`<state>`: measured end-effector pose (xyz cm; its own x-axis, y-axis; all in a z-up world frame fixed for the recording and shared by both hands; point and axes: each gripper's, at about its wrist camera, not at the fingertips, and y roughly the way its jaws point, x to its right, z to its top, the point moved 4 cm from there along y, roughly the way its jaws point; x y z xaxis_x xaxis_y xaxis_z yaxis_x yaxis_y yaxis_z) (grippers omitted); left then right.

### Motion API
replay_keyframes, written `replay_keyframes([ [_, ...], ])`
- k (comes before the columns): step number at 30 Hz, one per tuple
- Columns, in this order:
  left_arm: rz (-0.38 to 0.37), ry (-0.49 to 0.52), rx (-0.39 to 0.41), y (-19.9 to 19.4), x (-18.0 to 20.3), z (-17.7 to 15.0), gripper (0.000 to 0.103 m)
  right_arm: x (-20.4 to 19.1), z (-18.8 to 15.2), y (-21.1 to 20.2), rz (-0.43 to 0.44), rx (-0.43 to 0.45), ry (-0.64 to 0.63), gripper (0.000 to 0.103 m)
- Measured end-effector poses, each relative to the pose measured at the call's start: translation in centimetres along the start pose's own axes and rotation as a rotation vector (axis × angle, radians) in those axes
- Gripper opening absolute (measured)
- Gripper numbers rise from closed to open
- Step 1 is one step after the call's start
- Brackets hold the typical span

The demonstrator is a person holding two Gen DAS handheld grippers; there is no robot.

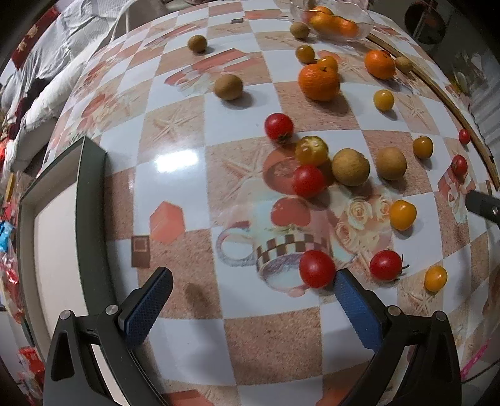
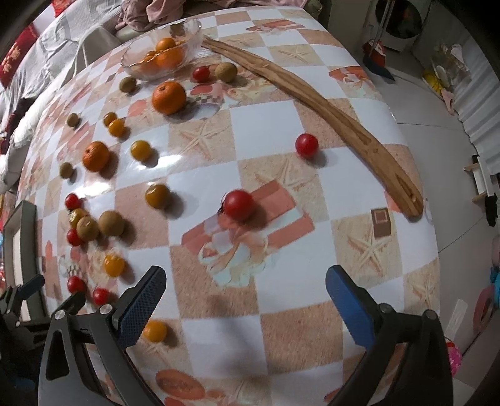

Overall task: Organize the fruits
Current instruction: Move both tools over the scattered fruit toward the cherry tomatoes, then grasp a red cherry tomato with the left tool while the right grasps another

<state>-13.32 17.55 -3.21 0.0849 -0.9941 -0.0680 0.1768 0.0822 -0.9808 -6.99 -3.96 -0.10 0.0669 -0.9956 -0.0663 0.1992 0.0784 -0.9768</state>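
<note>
Nearest the left wrist camera, the left gripper (image 1: 253, 285) stands wide apart and empty above the checkered tablecloth (image 1: 175, 175), its right blue pad just beside a red cherry tomato (image 1: 317, 268); a dark-framed tray (image 1: 90, 187) lies to its left at the table edge. Beyond that, a cluster of two brown longans (image 1: 350, 167), a yellow-green tomato (image 1: 311, 151) and red tomatoes (image 1: 307, 181) sits mid-table, with yellow cherry tomatoes (image 1: 402, 215) scattered to the right. Farther off lies a mandarin orange (image 1: 318, 81), and at the far edge a glass bowl (image 1: 364, 29) holds several oranges. In the right wrist view, the right gripper (image 2: 245, 282) is likewise spread wide, holding nothing, with a yellow tomato (image 2: 155, 331) just beside its left finger. Ahead of it a red tomato (image 2: 238, 204) rests on the cloth, another (image 2: 306, 144) farther on, near a long curved wooden strip (image 2: 328, 109). The same glass bowl (image 2: 187, 23) stands at the far end.
</note>
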Motion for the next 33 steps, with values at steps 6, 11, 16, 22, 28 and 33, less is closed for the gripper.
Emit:
replay_keyframes([
  [6, -0.017, -0.011, 0.005, 0.0, 0.9, 0.2, 0.094, 0.2, 1.3, 1.2, 0.000, -0.001, -0.015, 0.086],
  [11, -0.039, -0.023, -0.003, -0.2, 1.3, 0.7, 0.084, -0.1, 1.9, 1.9, -0.003, -0.005, -0.038, 0.076],
  [16, -0.074, -0.024, -0.008, -0.6, 2.1, 1.2, 0.063, -0.8, 2.7, 2.0, -0.018, 0.015, -0.073, 0.064],
  [22, -0.091, -0.009, 0.013, -0.9, 3.2, 1.2, 0.030, -1.7, 3.9, 2.0, -0.019, 0.028, -0.104, 0.026],
  [28, -0.147, -0.025, 0.008, -1.6, 3.7, 1.3, 0.023, -1.5, 4.0, 1.8, 0.035, 0.030, -0.052, 0.025],
  [33, -0.183, -0.041, 0.024, -3.0, 2.2, 1.1, 0.023, -1.5, 3.4, 0.7, 0.056, 0.031, -0.058, 0.025],
])
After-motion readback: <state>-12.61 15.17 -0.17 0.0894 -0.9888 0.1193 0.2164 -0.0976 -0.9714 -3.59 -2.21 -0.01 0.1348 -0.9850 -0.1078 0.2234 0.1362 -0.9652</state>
